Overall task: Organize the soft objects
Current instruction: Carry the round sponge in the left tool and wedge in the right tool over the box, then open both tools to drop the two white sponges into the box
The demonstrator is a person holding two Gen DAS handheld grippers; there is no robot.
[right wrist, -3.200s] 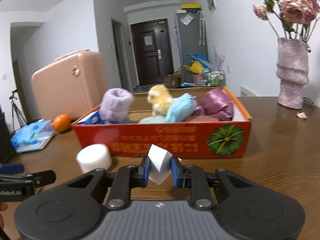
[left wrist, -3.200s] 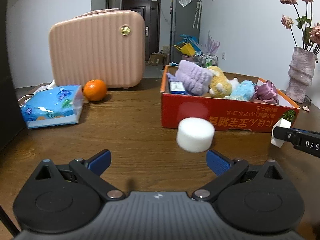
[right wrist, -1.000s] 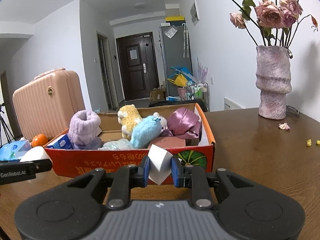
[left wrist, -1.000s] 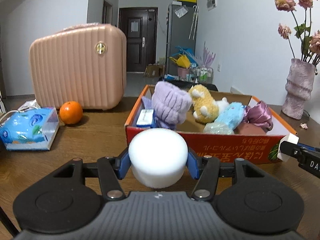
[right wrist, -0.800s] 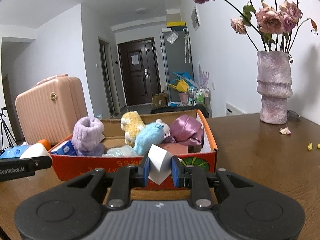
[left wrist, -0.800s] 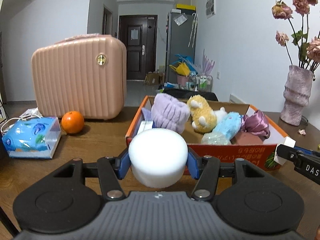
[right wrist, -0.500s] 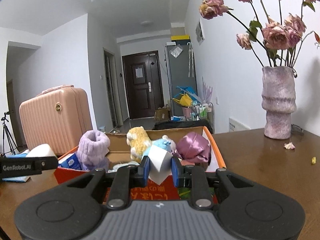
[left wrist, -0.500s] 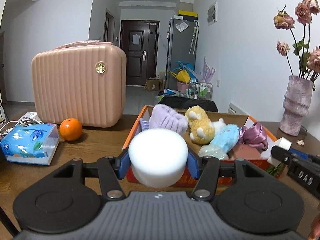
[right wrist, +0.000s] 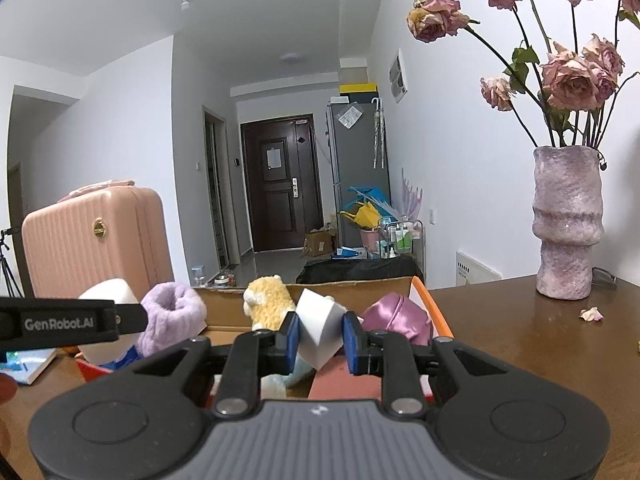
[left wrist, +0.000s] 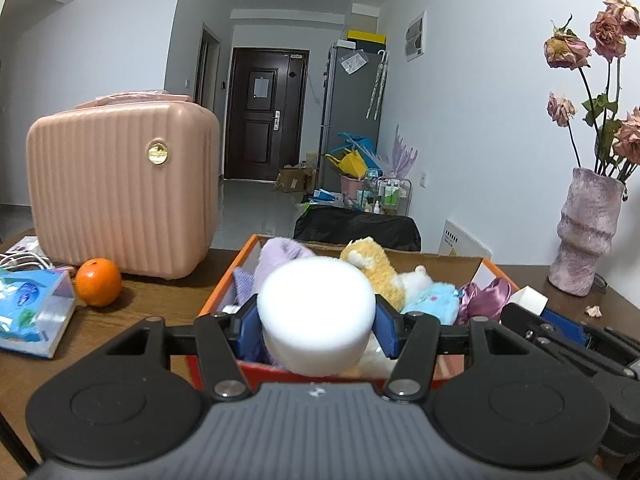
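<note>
My left gripper is shut on a round white sponge and holds it above the near edge of the orange cardboard box. My right gripper is shut on a white foam cube, also raised over the box. In the box lie a purple fuzzy roll, a yellow plush, a blue plush and a purple satin piece. The right gripper with its cube shows in the left wrist view.
A pink suitcase, an orange and a blue tissue pack stand on the wooden table to the left. A purple vase with dried roses stands at the right. A petal lies near it.
Both grippers have risen and moved forward over the box, each still holding its piece. Some three seconds ago the left gripper was open with the sponge on the table.
</note>
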